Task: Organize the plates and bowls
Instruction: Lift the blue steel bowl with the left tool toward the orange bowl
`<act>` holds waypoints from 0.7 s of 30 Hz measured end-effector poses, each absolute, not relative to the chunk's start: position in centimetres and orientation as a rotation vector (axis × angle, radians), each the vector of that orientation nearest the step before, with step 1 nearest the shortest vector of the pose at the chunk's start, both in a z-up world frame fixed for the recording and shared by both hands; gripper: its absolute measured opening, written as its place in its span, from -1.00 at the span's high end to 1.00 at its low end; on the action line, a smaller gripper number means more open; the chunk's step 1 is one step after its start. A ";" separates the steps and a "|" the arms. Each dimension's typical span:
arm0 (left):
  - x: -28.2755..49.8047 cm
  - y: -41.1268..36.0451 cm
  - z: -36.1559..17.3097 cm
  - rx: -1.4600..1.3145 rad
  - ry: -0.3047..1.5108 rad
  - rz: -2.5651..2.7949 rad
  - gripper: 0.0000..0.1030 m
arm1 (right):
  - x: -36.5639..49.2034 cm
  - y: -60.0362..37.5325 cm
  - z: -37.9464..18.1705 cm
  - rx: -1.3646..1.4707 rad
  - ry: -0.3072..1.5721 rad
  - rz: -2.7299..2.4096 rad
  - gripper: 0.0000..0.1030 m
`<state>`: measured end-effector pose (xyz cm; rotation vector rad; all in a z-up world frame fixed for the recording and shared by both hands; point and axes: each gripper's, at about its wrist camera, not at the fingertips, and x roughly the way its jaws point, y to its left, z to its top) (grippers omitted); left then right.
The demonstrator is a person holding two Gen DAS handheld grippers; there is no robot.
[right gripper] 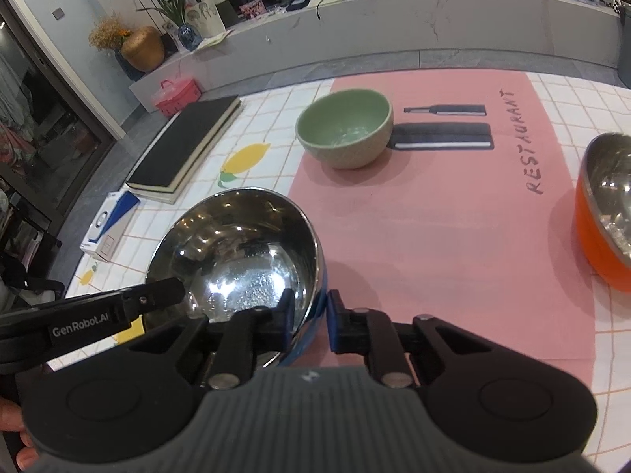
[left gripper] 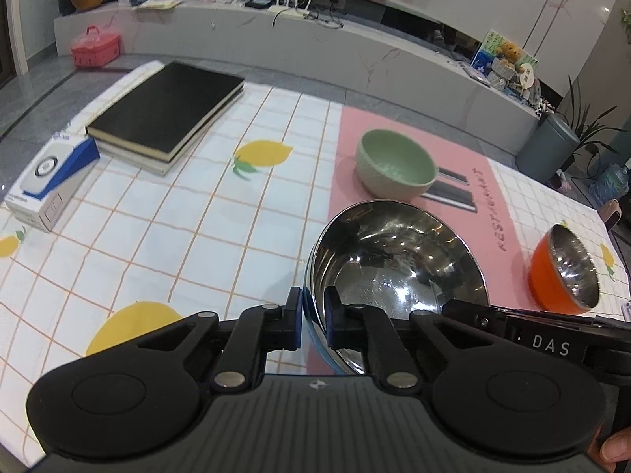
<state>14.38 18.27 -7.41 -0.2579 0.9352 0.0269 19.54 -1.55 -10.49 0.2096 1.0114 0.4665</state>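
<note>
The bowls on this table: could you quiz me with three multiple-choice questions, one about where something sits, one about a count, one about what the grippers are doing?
1. Where does the green bowl sit?
A. on the pink mat
B. on the black book
C. inside the orange bowl

2. How many bowls are in view?
A. two
B. three
C. five

3. What are the two grippers doing?
A. both hang open over the mat
B. one holds the book
C. both pinch the steel bowl's rim

Answers: 1 A, it stands on the pink mat beside the printed knife; 2 B, green, steel and orange; 3 C, the left gripper and right gripper each have the rim between closed fingers.
</note>
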 end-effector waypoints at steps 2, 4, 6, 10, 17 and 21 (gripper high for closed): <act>13.9 17.5 -6.3 -0.243 0.927 0.027 0.77 | 19.1 -2.3 -9.8 0.219 1.000 0.470 0.73; 13.5 16.5 -5.3 -0.228 0.921 0.028 0.77 | 18.5 -3.1 -9.1 0.230 0.993 0.473 0.74; 13.0 15.4 -4.3 -0.218 0.910 0.021 0.77 | 17.8 -4.1 -8.3 0.239 0.985 0.473 0.75; 11.7 12.8 -2.8 -0.194 0.892 -0.004 0.77 | 16.1 -6.8 -6.8 0.264 0.971 0.461 0.75; 9.6 7.8 -2.4 -0.193 0.897 -0.079 0.77 | 12.6 -12.6 -5.1 0.293 0.946 0.408 0.76; 8.5 5.1 -2.9 -0.196 0.917 -0.127 0.77 | 10.5 -16.0 -4.9 0.298 0.937 0.369 0.75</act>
